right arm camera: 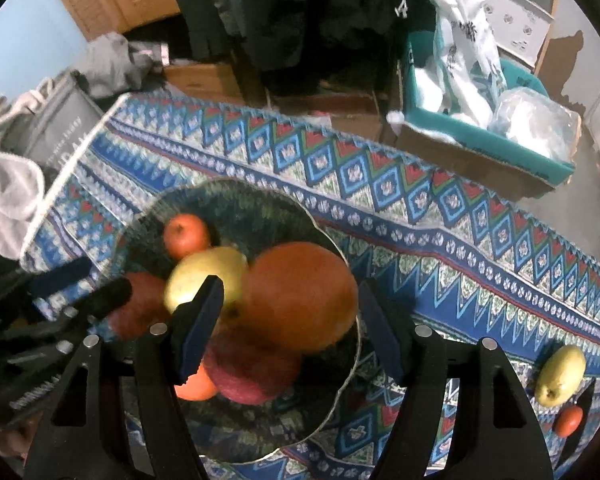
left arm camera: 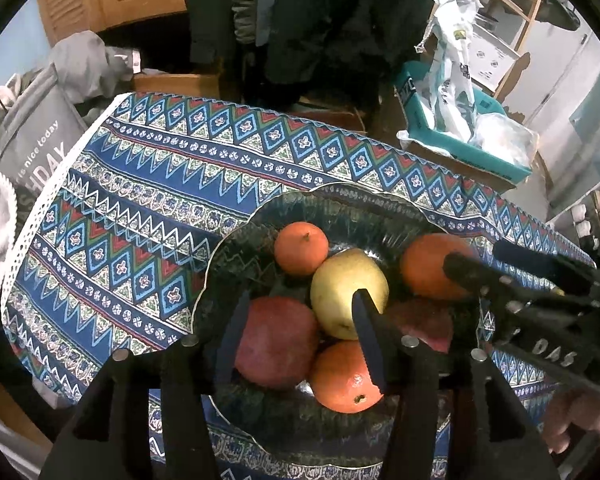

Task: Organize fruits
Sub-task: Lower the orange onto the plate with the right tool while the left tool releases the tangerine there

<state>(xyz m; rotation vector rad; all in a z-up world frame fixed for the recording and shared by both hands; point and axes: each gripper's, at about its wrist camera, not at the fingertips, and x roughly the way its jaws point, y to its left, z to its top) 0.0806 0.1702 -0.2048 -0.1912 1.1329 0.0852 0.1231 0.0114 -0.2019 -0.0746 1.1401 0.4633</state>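
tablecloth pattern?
The tablecloth has blue geometric bands of zigzags and diamonds, with red and green accents; clearest in the left wrist view.

"is nice today" on grey bag (left arm camera: 36, 136)

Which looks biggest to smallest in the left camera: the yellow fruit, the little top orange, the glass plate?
1. glass plate
2. yellow fruit
3. little top orange
The orange sits farther from the camera, so its true size is unsure.
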